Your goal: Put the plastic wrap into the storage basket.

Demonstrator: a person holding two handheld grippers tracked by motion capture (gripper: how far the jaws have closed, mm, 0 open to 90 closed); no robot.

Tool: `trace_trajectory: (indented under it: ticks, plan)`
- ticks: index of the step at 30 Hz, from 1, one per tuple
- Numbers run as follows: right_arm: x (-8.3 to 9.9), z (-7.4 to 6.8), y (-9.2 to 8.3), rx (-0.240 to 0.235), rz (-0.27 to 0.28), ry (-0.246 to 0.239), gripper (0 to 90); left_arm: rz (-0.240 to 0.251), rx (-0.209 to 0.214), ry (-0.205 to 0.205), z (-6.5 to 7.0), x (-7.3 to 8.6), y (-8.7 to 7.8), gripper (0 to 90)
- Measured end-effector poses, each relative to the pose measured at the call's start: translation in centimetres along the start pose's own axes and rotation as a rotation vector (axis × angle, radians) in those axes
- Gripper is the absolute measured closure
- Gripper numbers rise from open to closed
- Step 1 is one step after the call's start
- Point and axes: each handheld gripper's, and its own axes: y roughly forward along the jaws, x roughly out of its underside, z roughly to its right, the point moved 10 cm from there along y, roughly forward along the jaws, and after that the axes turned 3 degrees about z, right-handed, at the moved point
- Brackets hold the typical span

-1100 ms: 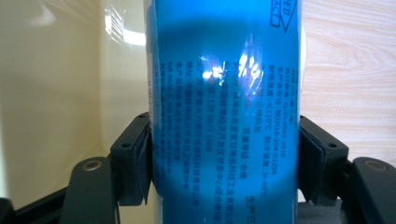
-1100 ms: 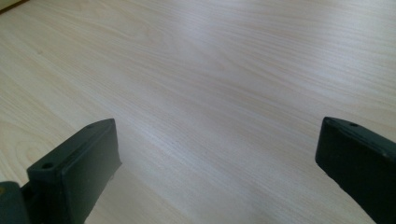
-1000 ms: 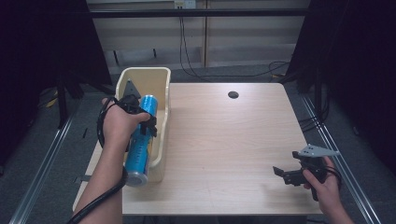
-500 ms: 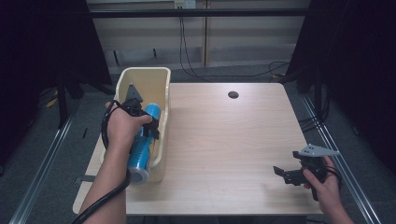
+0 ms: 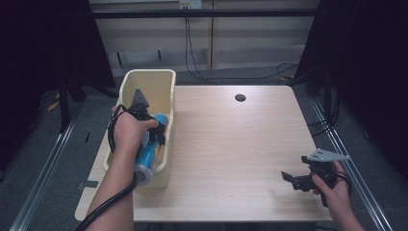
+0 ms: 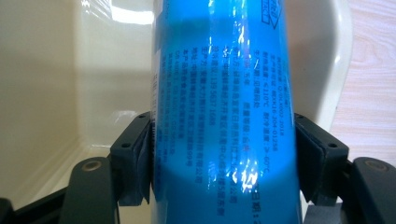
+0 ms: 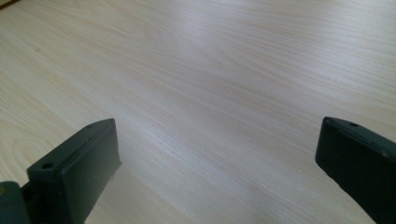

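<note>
Grip confirmed: we find the left gripper (image 5: 153,131) clamped across the blue cylinder (image 6: 224,116), both pads pressed on its glossy wrap, with the cylinder lying inside the cream bin (image 5: 166,82) at the table's (image 5: 240,144) left edge. The right gripper (image 5: 294,179) rests well apart, jaws wide and bare over the wood. We judge the step to be lowering the cylinder into the bin; we advise keeping it parallel to the bin's long walls and releasing only once it rests on the floor. Against the earlier frame, the left gripper and cylinder have shifted slightly along the bin; the right has not moved.
</note>
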Motion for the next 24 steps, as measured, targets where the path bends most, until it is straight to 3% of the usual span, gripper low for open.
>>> trace_trajectory:
  ticks: [1,2,4,7,11,13,15,18,24]
  plan:
    - [0.0,-0.02,-0.02,0.001,-0.001,0.003,0.0,-0.008,-0.007,0.018,-0.23,-0.02,0.04,32.1]
    - [0.0,-0.02,-0.02,0.001,-0.001,0.003,0.0,-0.024,0.002,0.014,-0.21,0.03,-0.01,32.1]
    - [0.01,-0.03,-0.06,-0.001,0.0,0.004,0.0,-0.006,-0.007,-0.002,-0.15,-0.15,0.17,32.1]
    - [0.07,0.07,0.04,0.003,-0.001,0.004,0.0,-0.024,-0.008,0.026,-0.24,-0.18,0.11,32.1]
    - [0.07,-0.04,0.08,-0.002,-0.001,0.0,0.0,-0.035,-0.013,0.014,-0.09,-0.2,0.3,32.1]
    - [0.07,-0.08,0.09,-0.001,-0.002,0.0,0.0,-0.055,-0.025,0.042,-0.36,-0.12,0.26,32.1]
    - [0.07,-0.06,0.12,-0.001,-0.002,-0.003,0.0,-0.032,-0.027,0.007,-0.14,-0.33,0.52,32.0]
    - [0.03,-0.17,0.08,-0.004,-0.001,0.001,0.0,-0.05,-0.015,0.009,-0.21,-0.27,0.41,32.0]
    - [0.04,-0.27,0.13,-0.007,-0.003,-0.006,0.0,-0.035,-0.034,0.006,-0.13,-0.43,0.55,31.8]
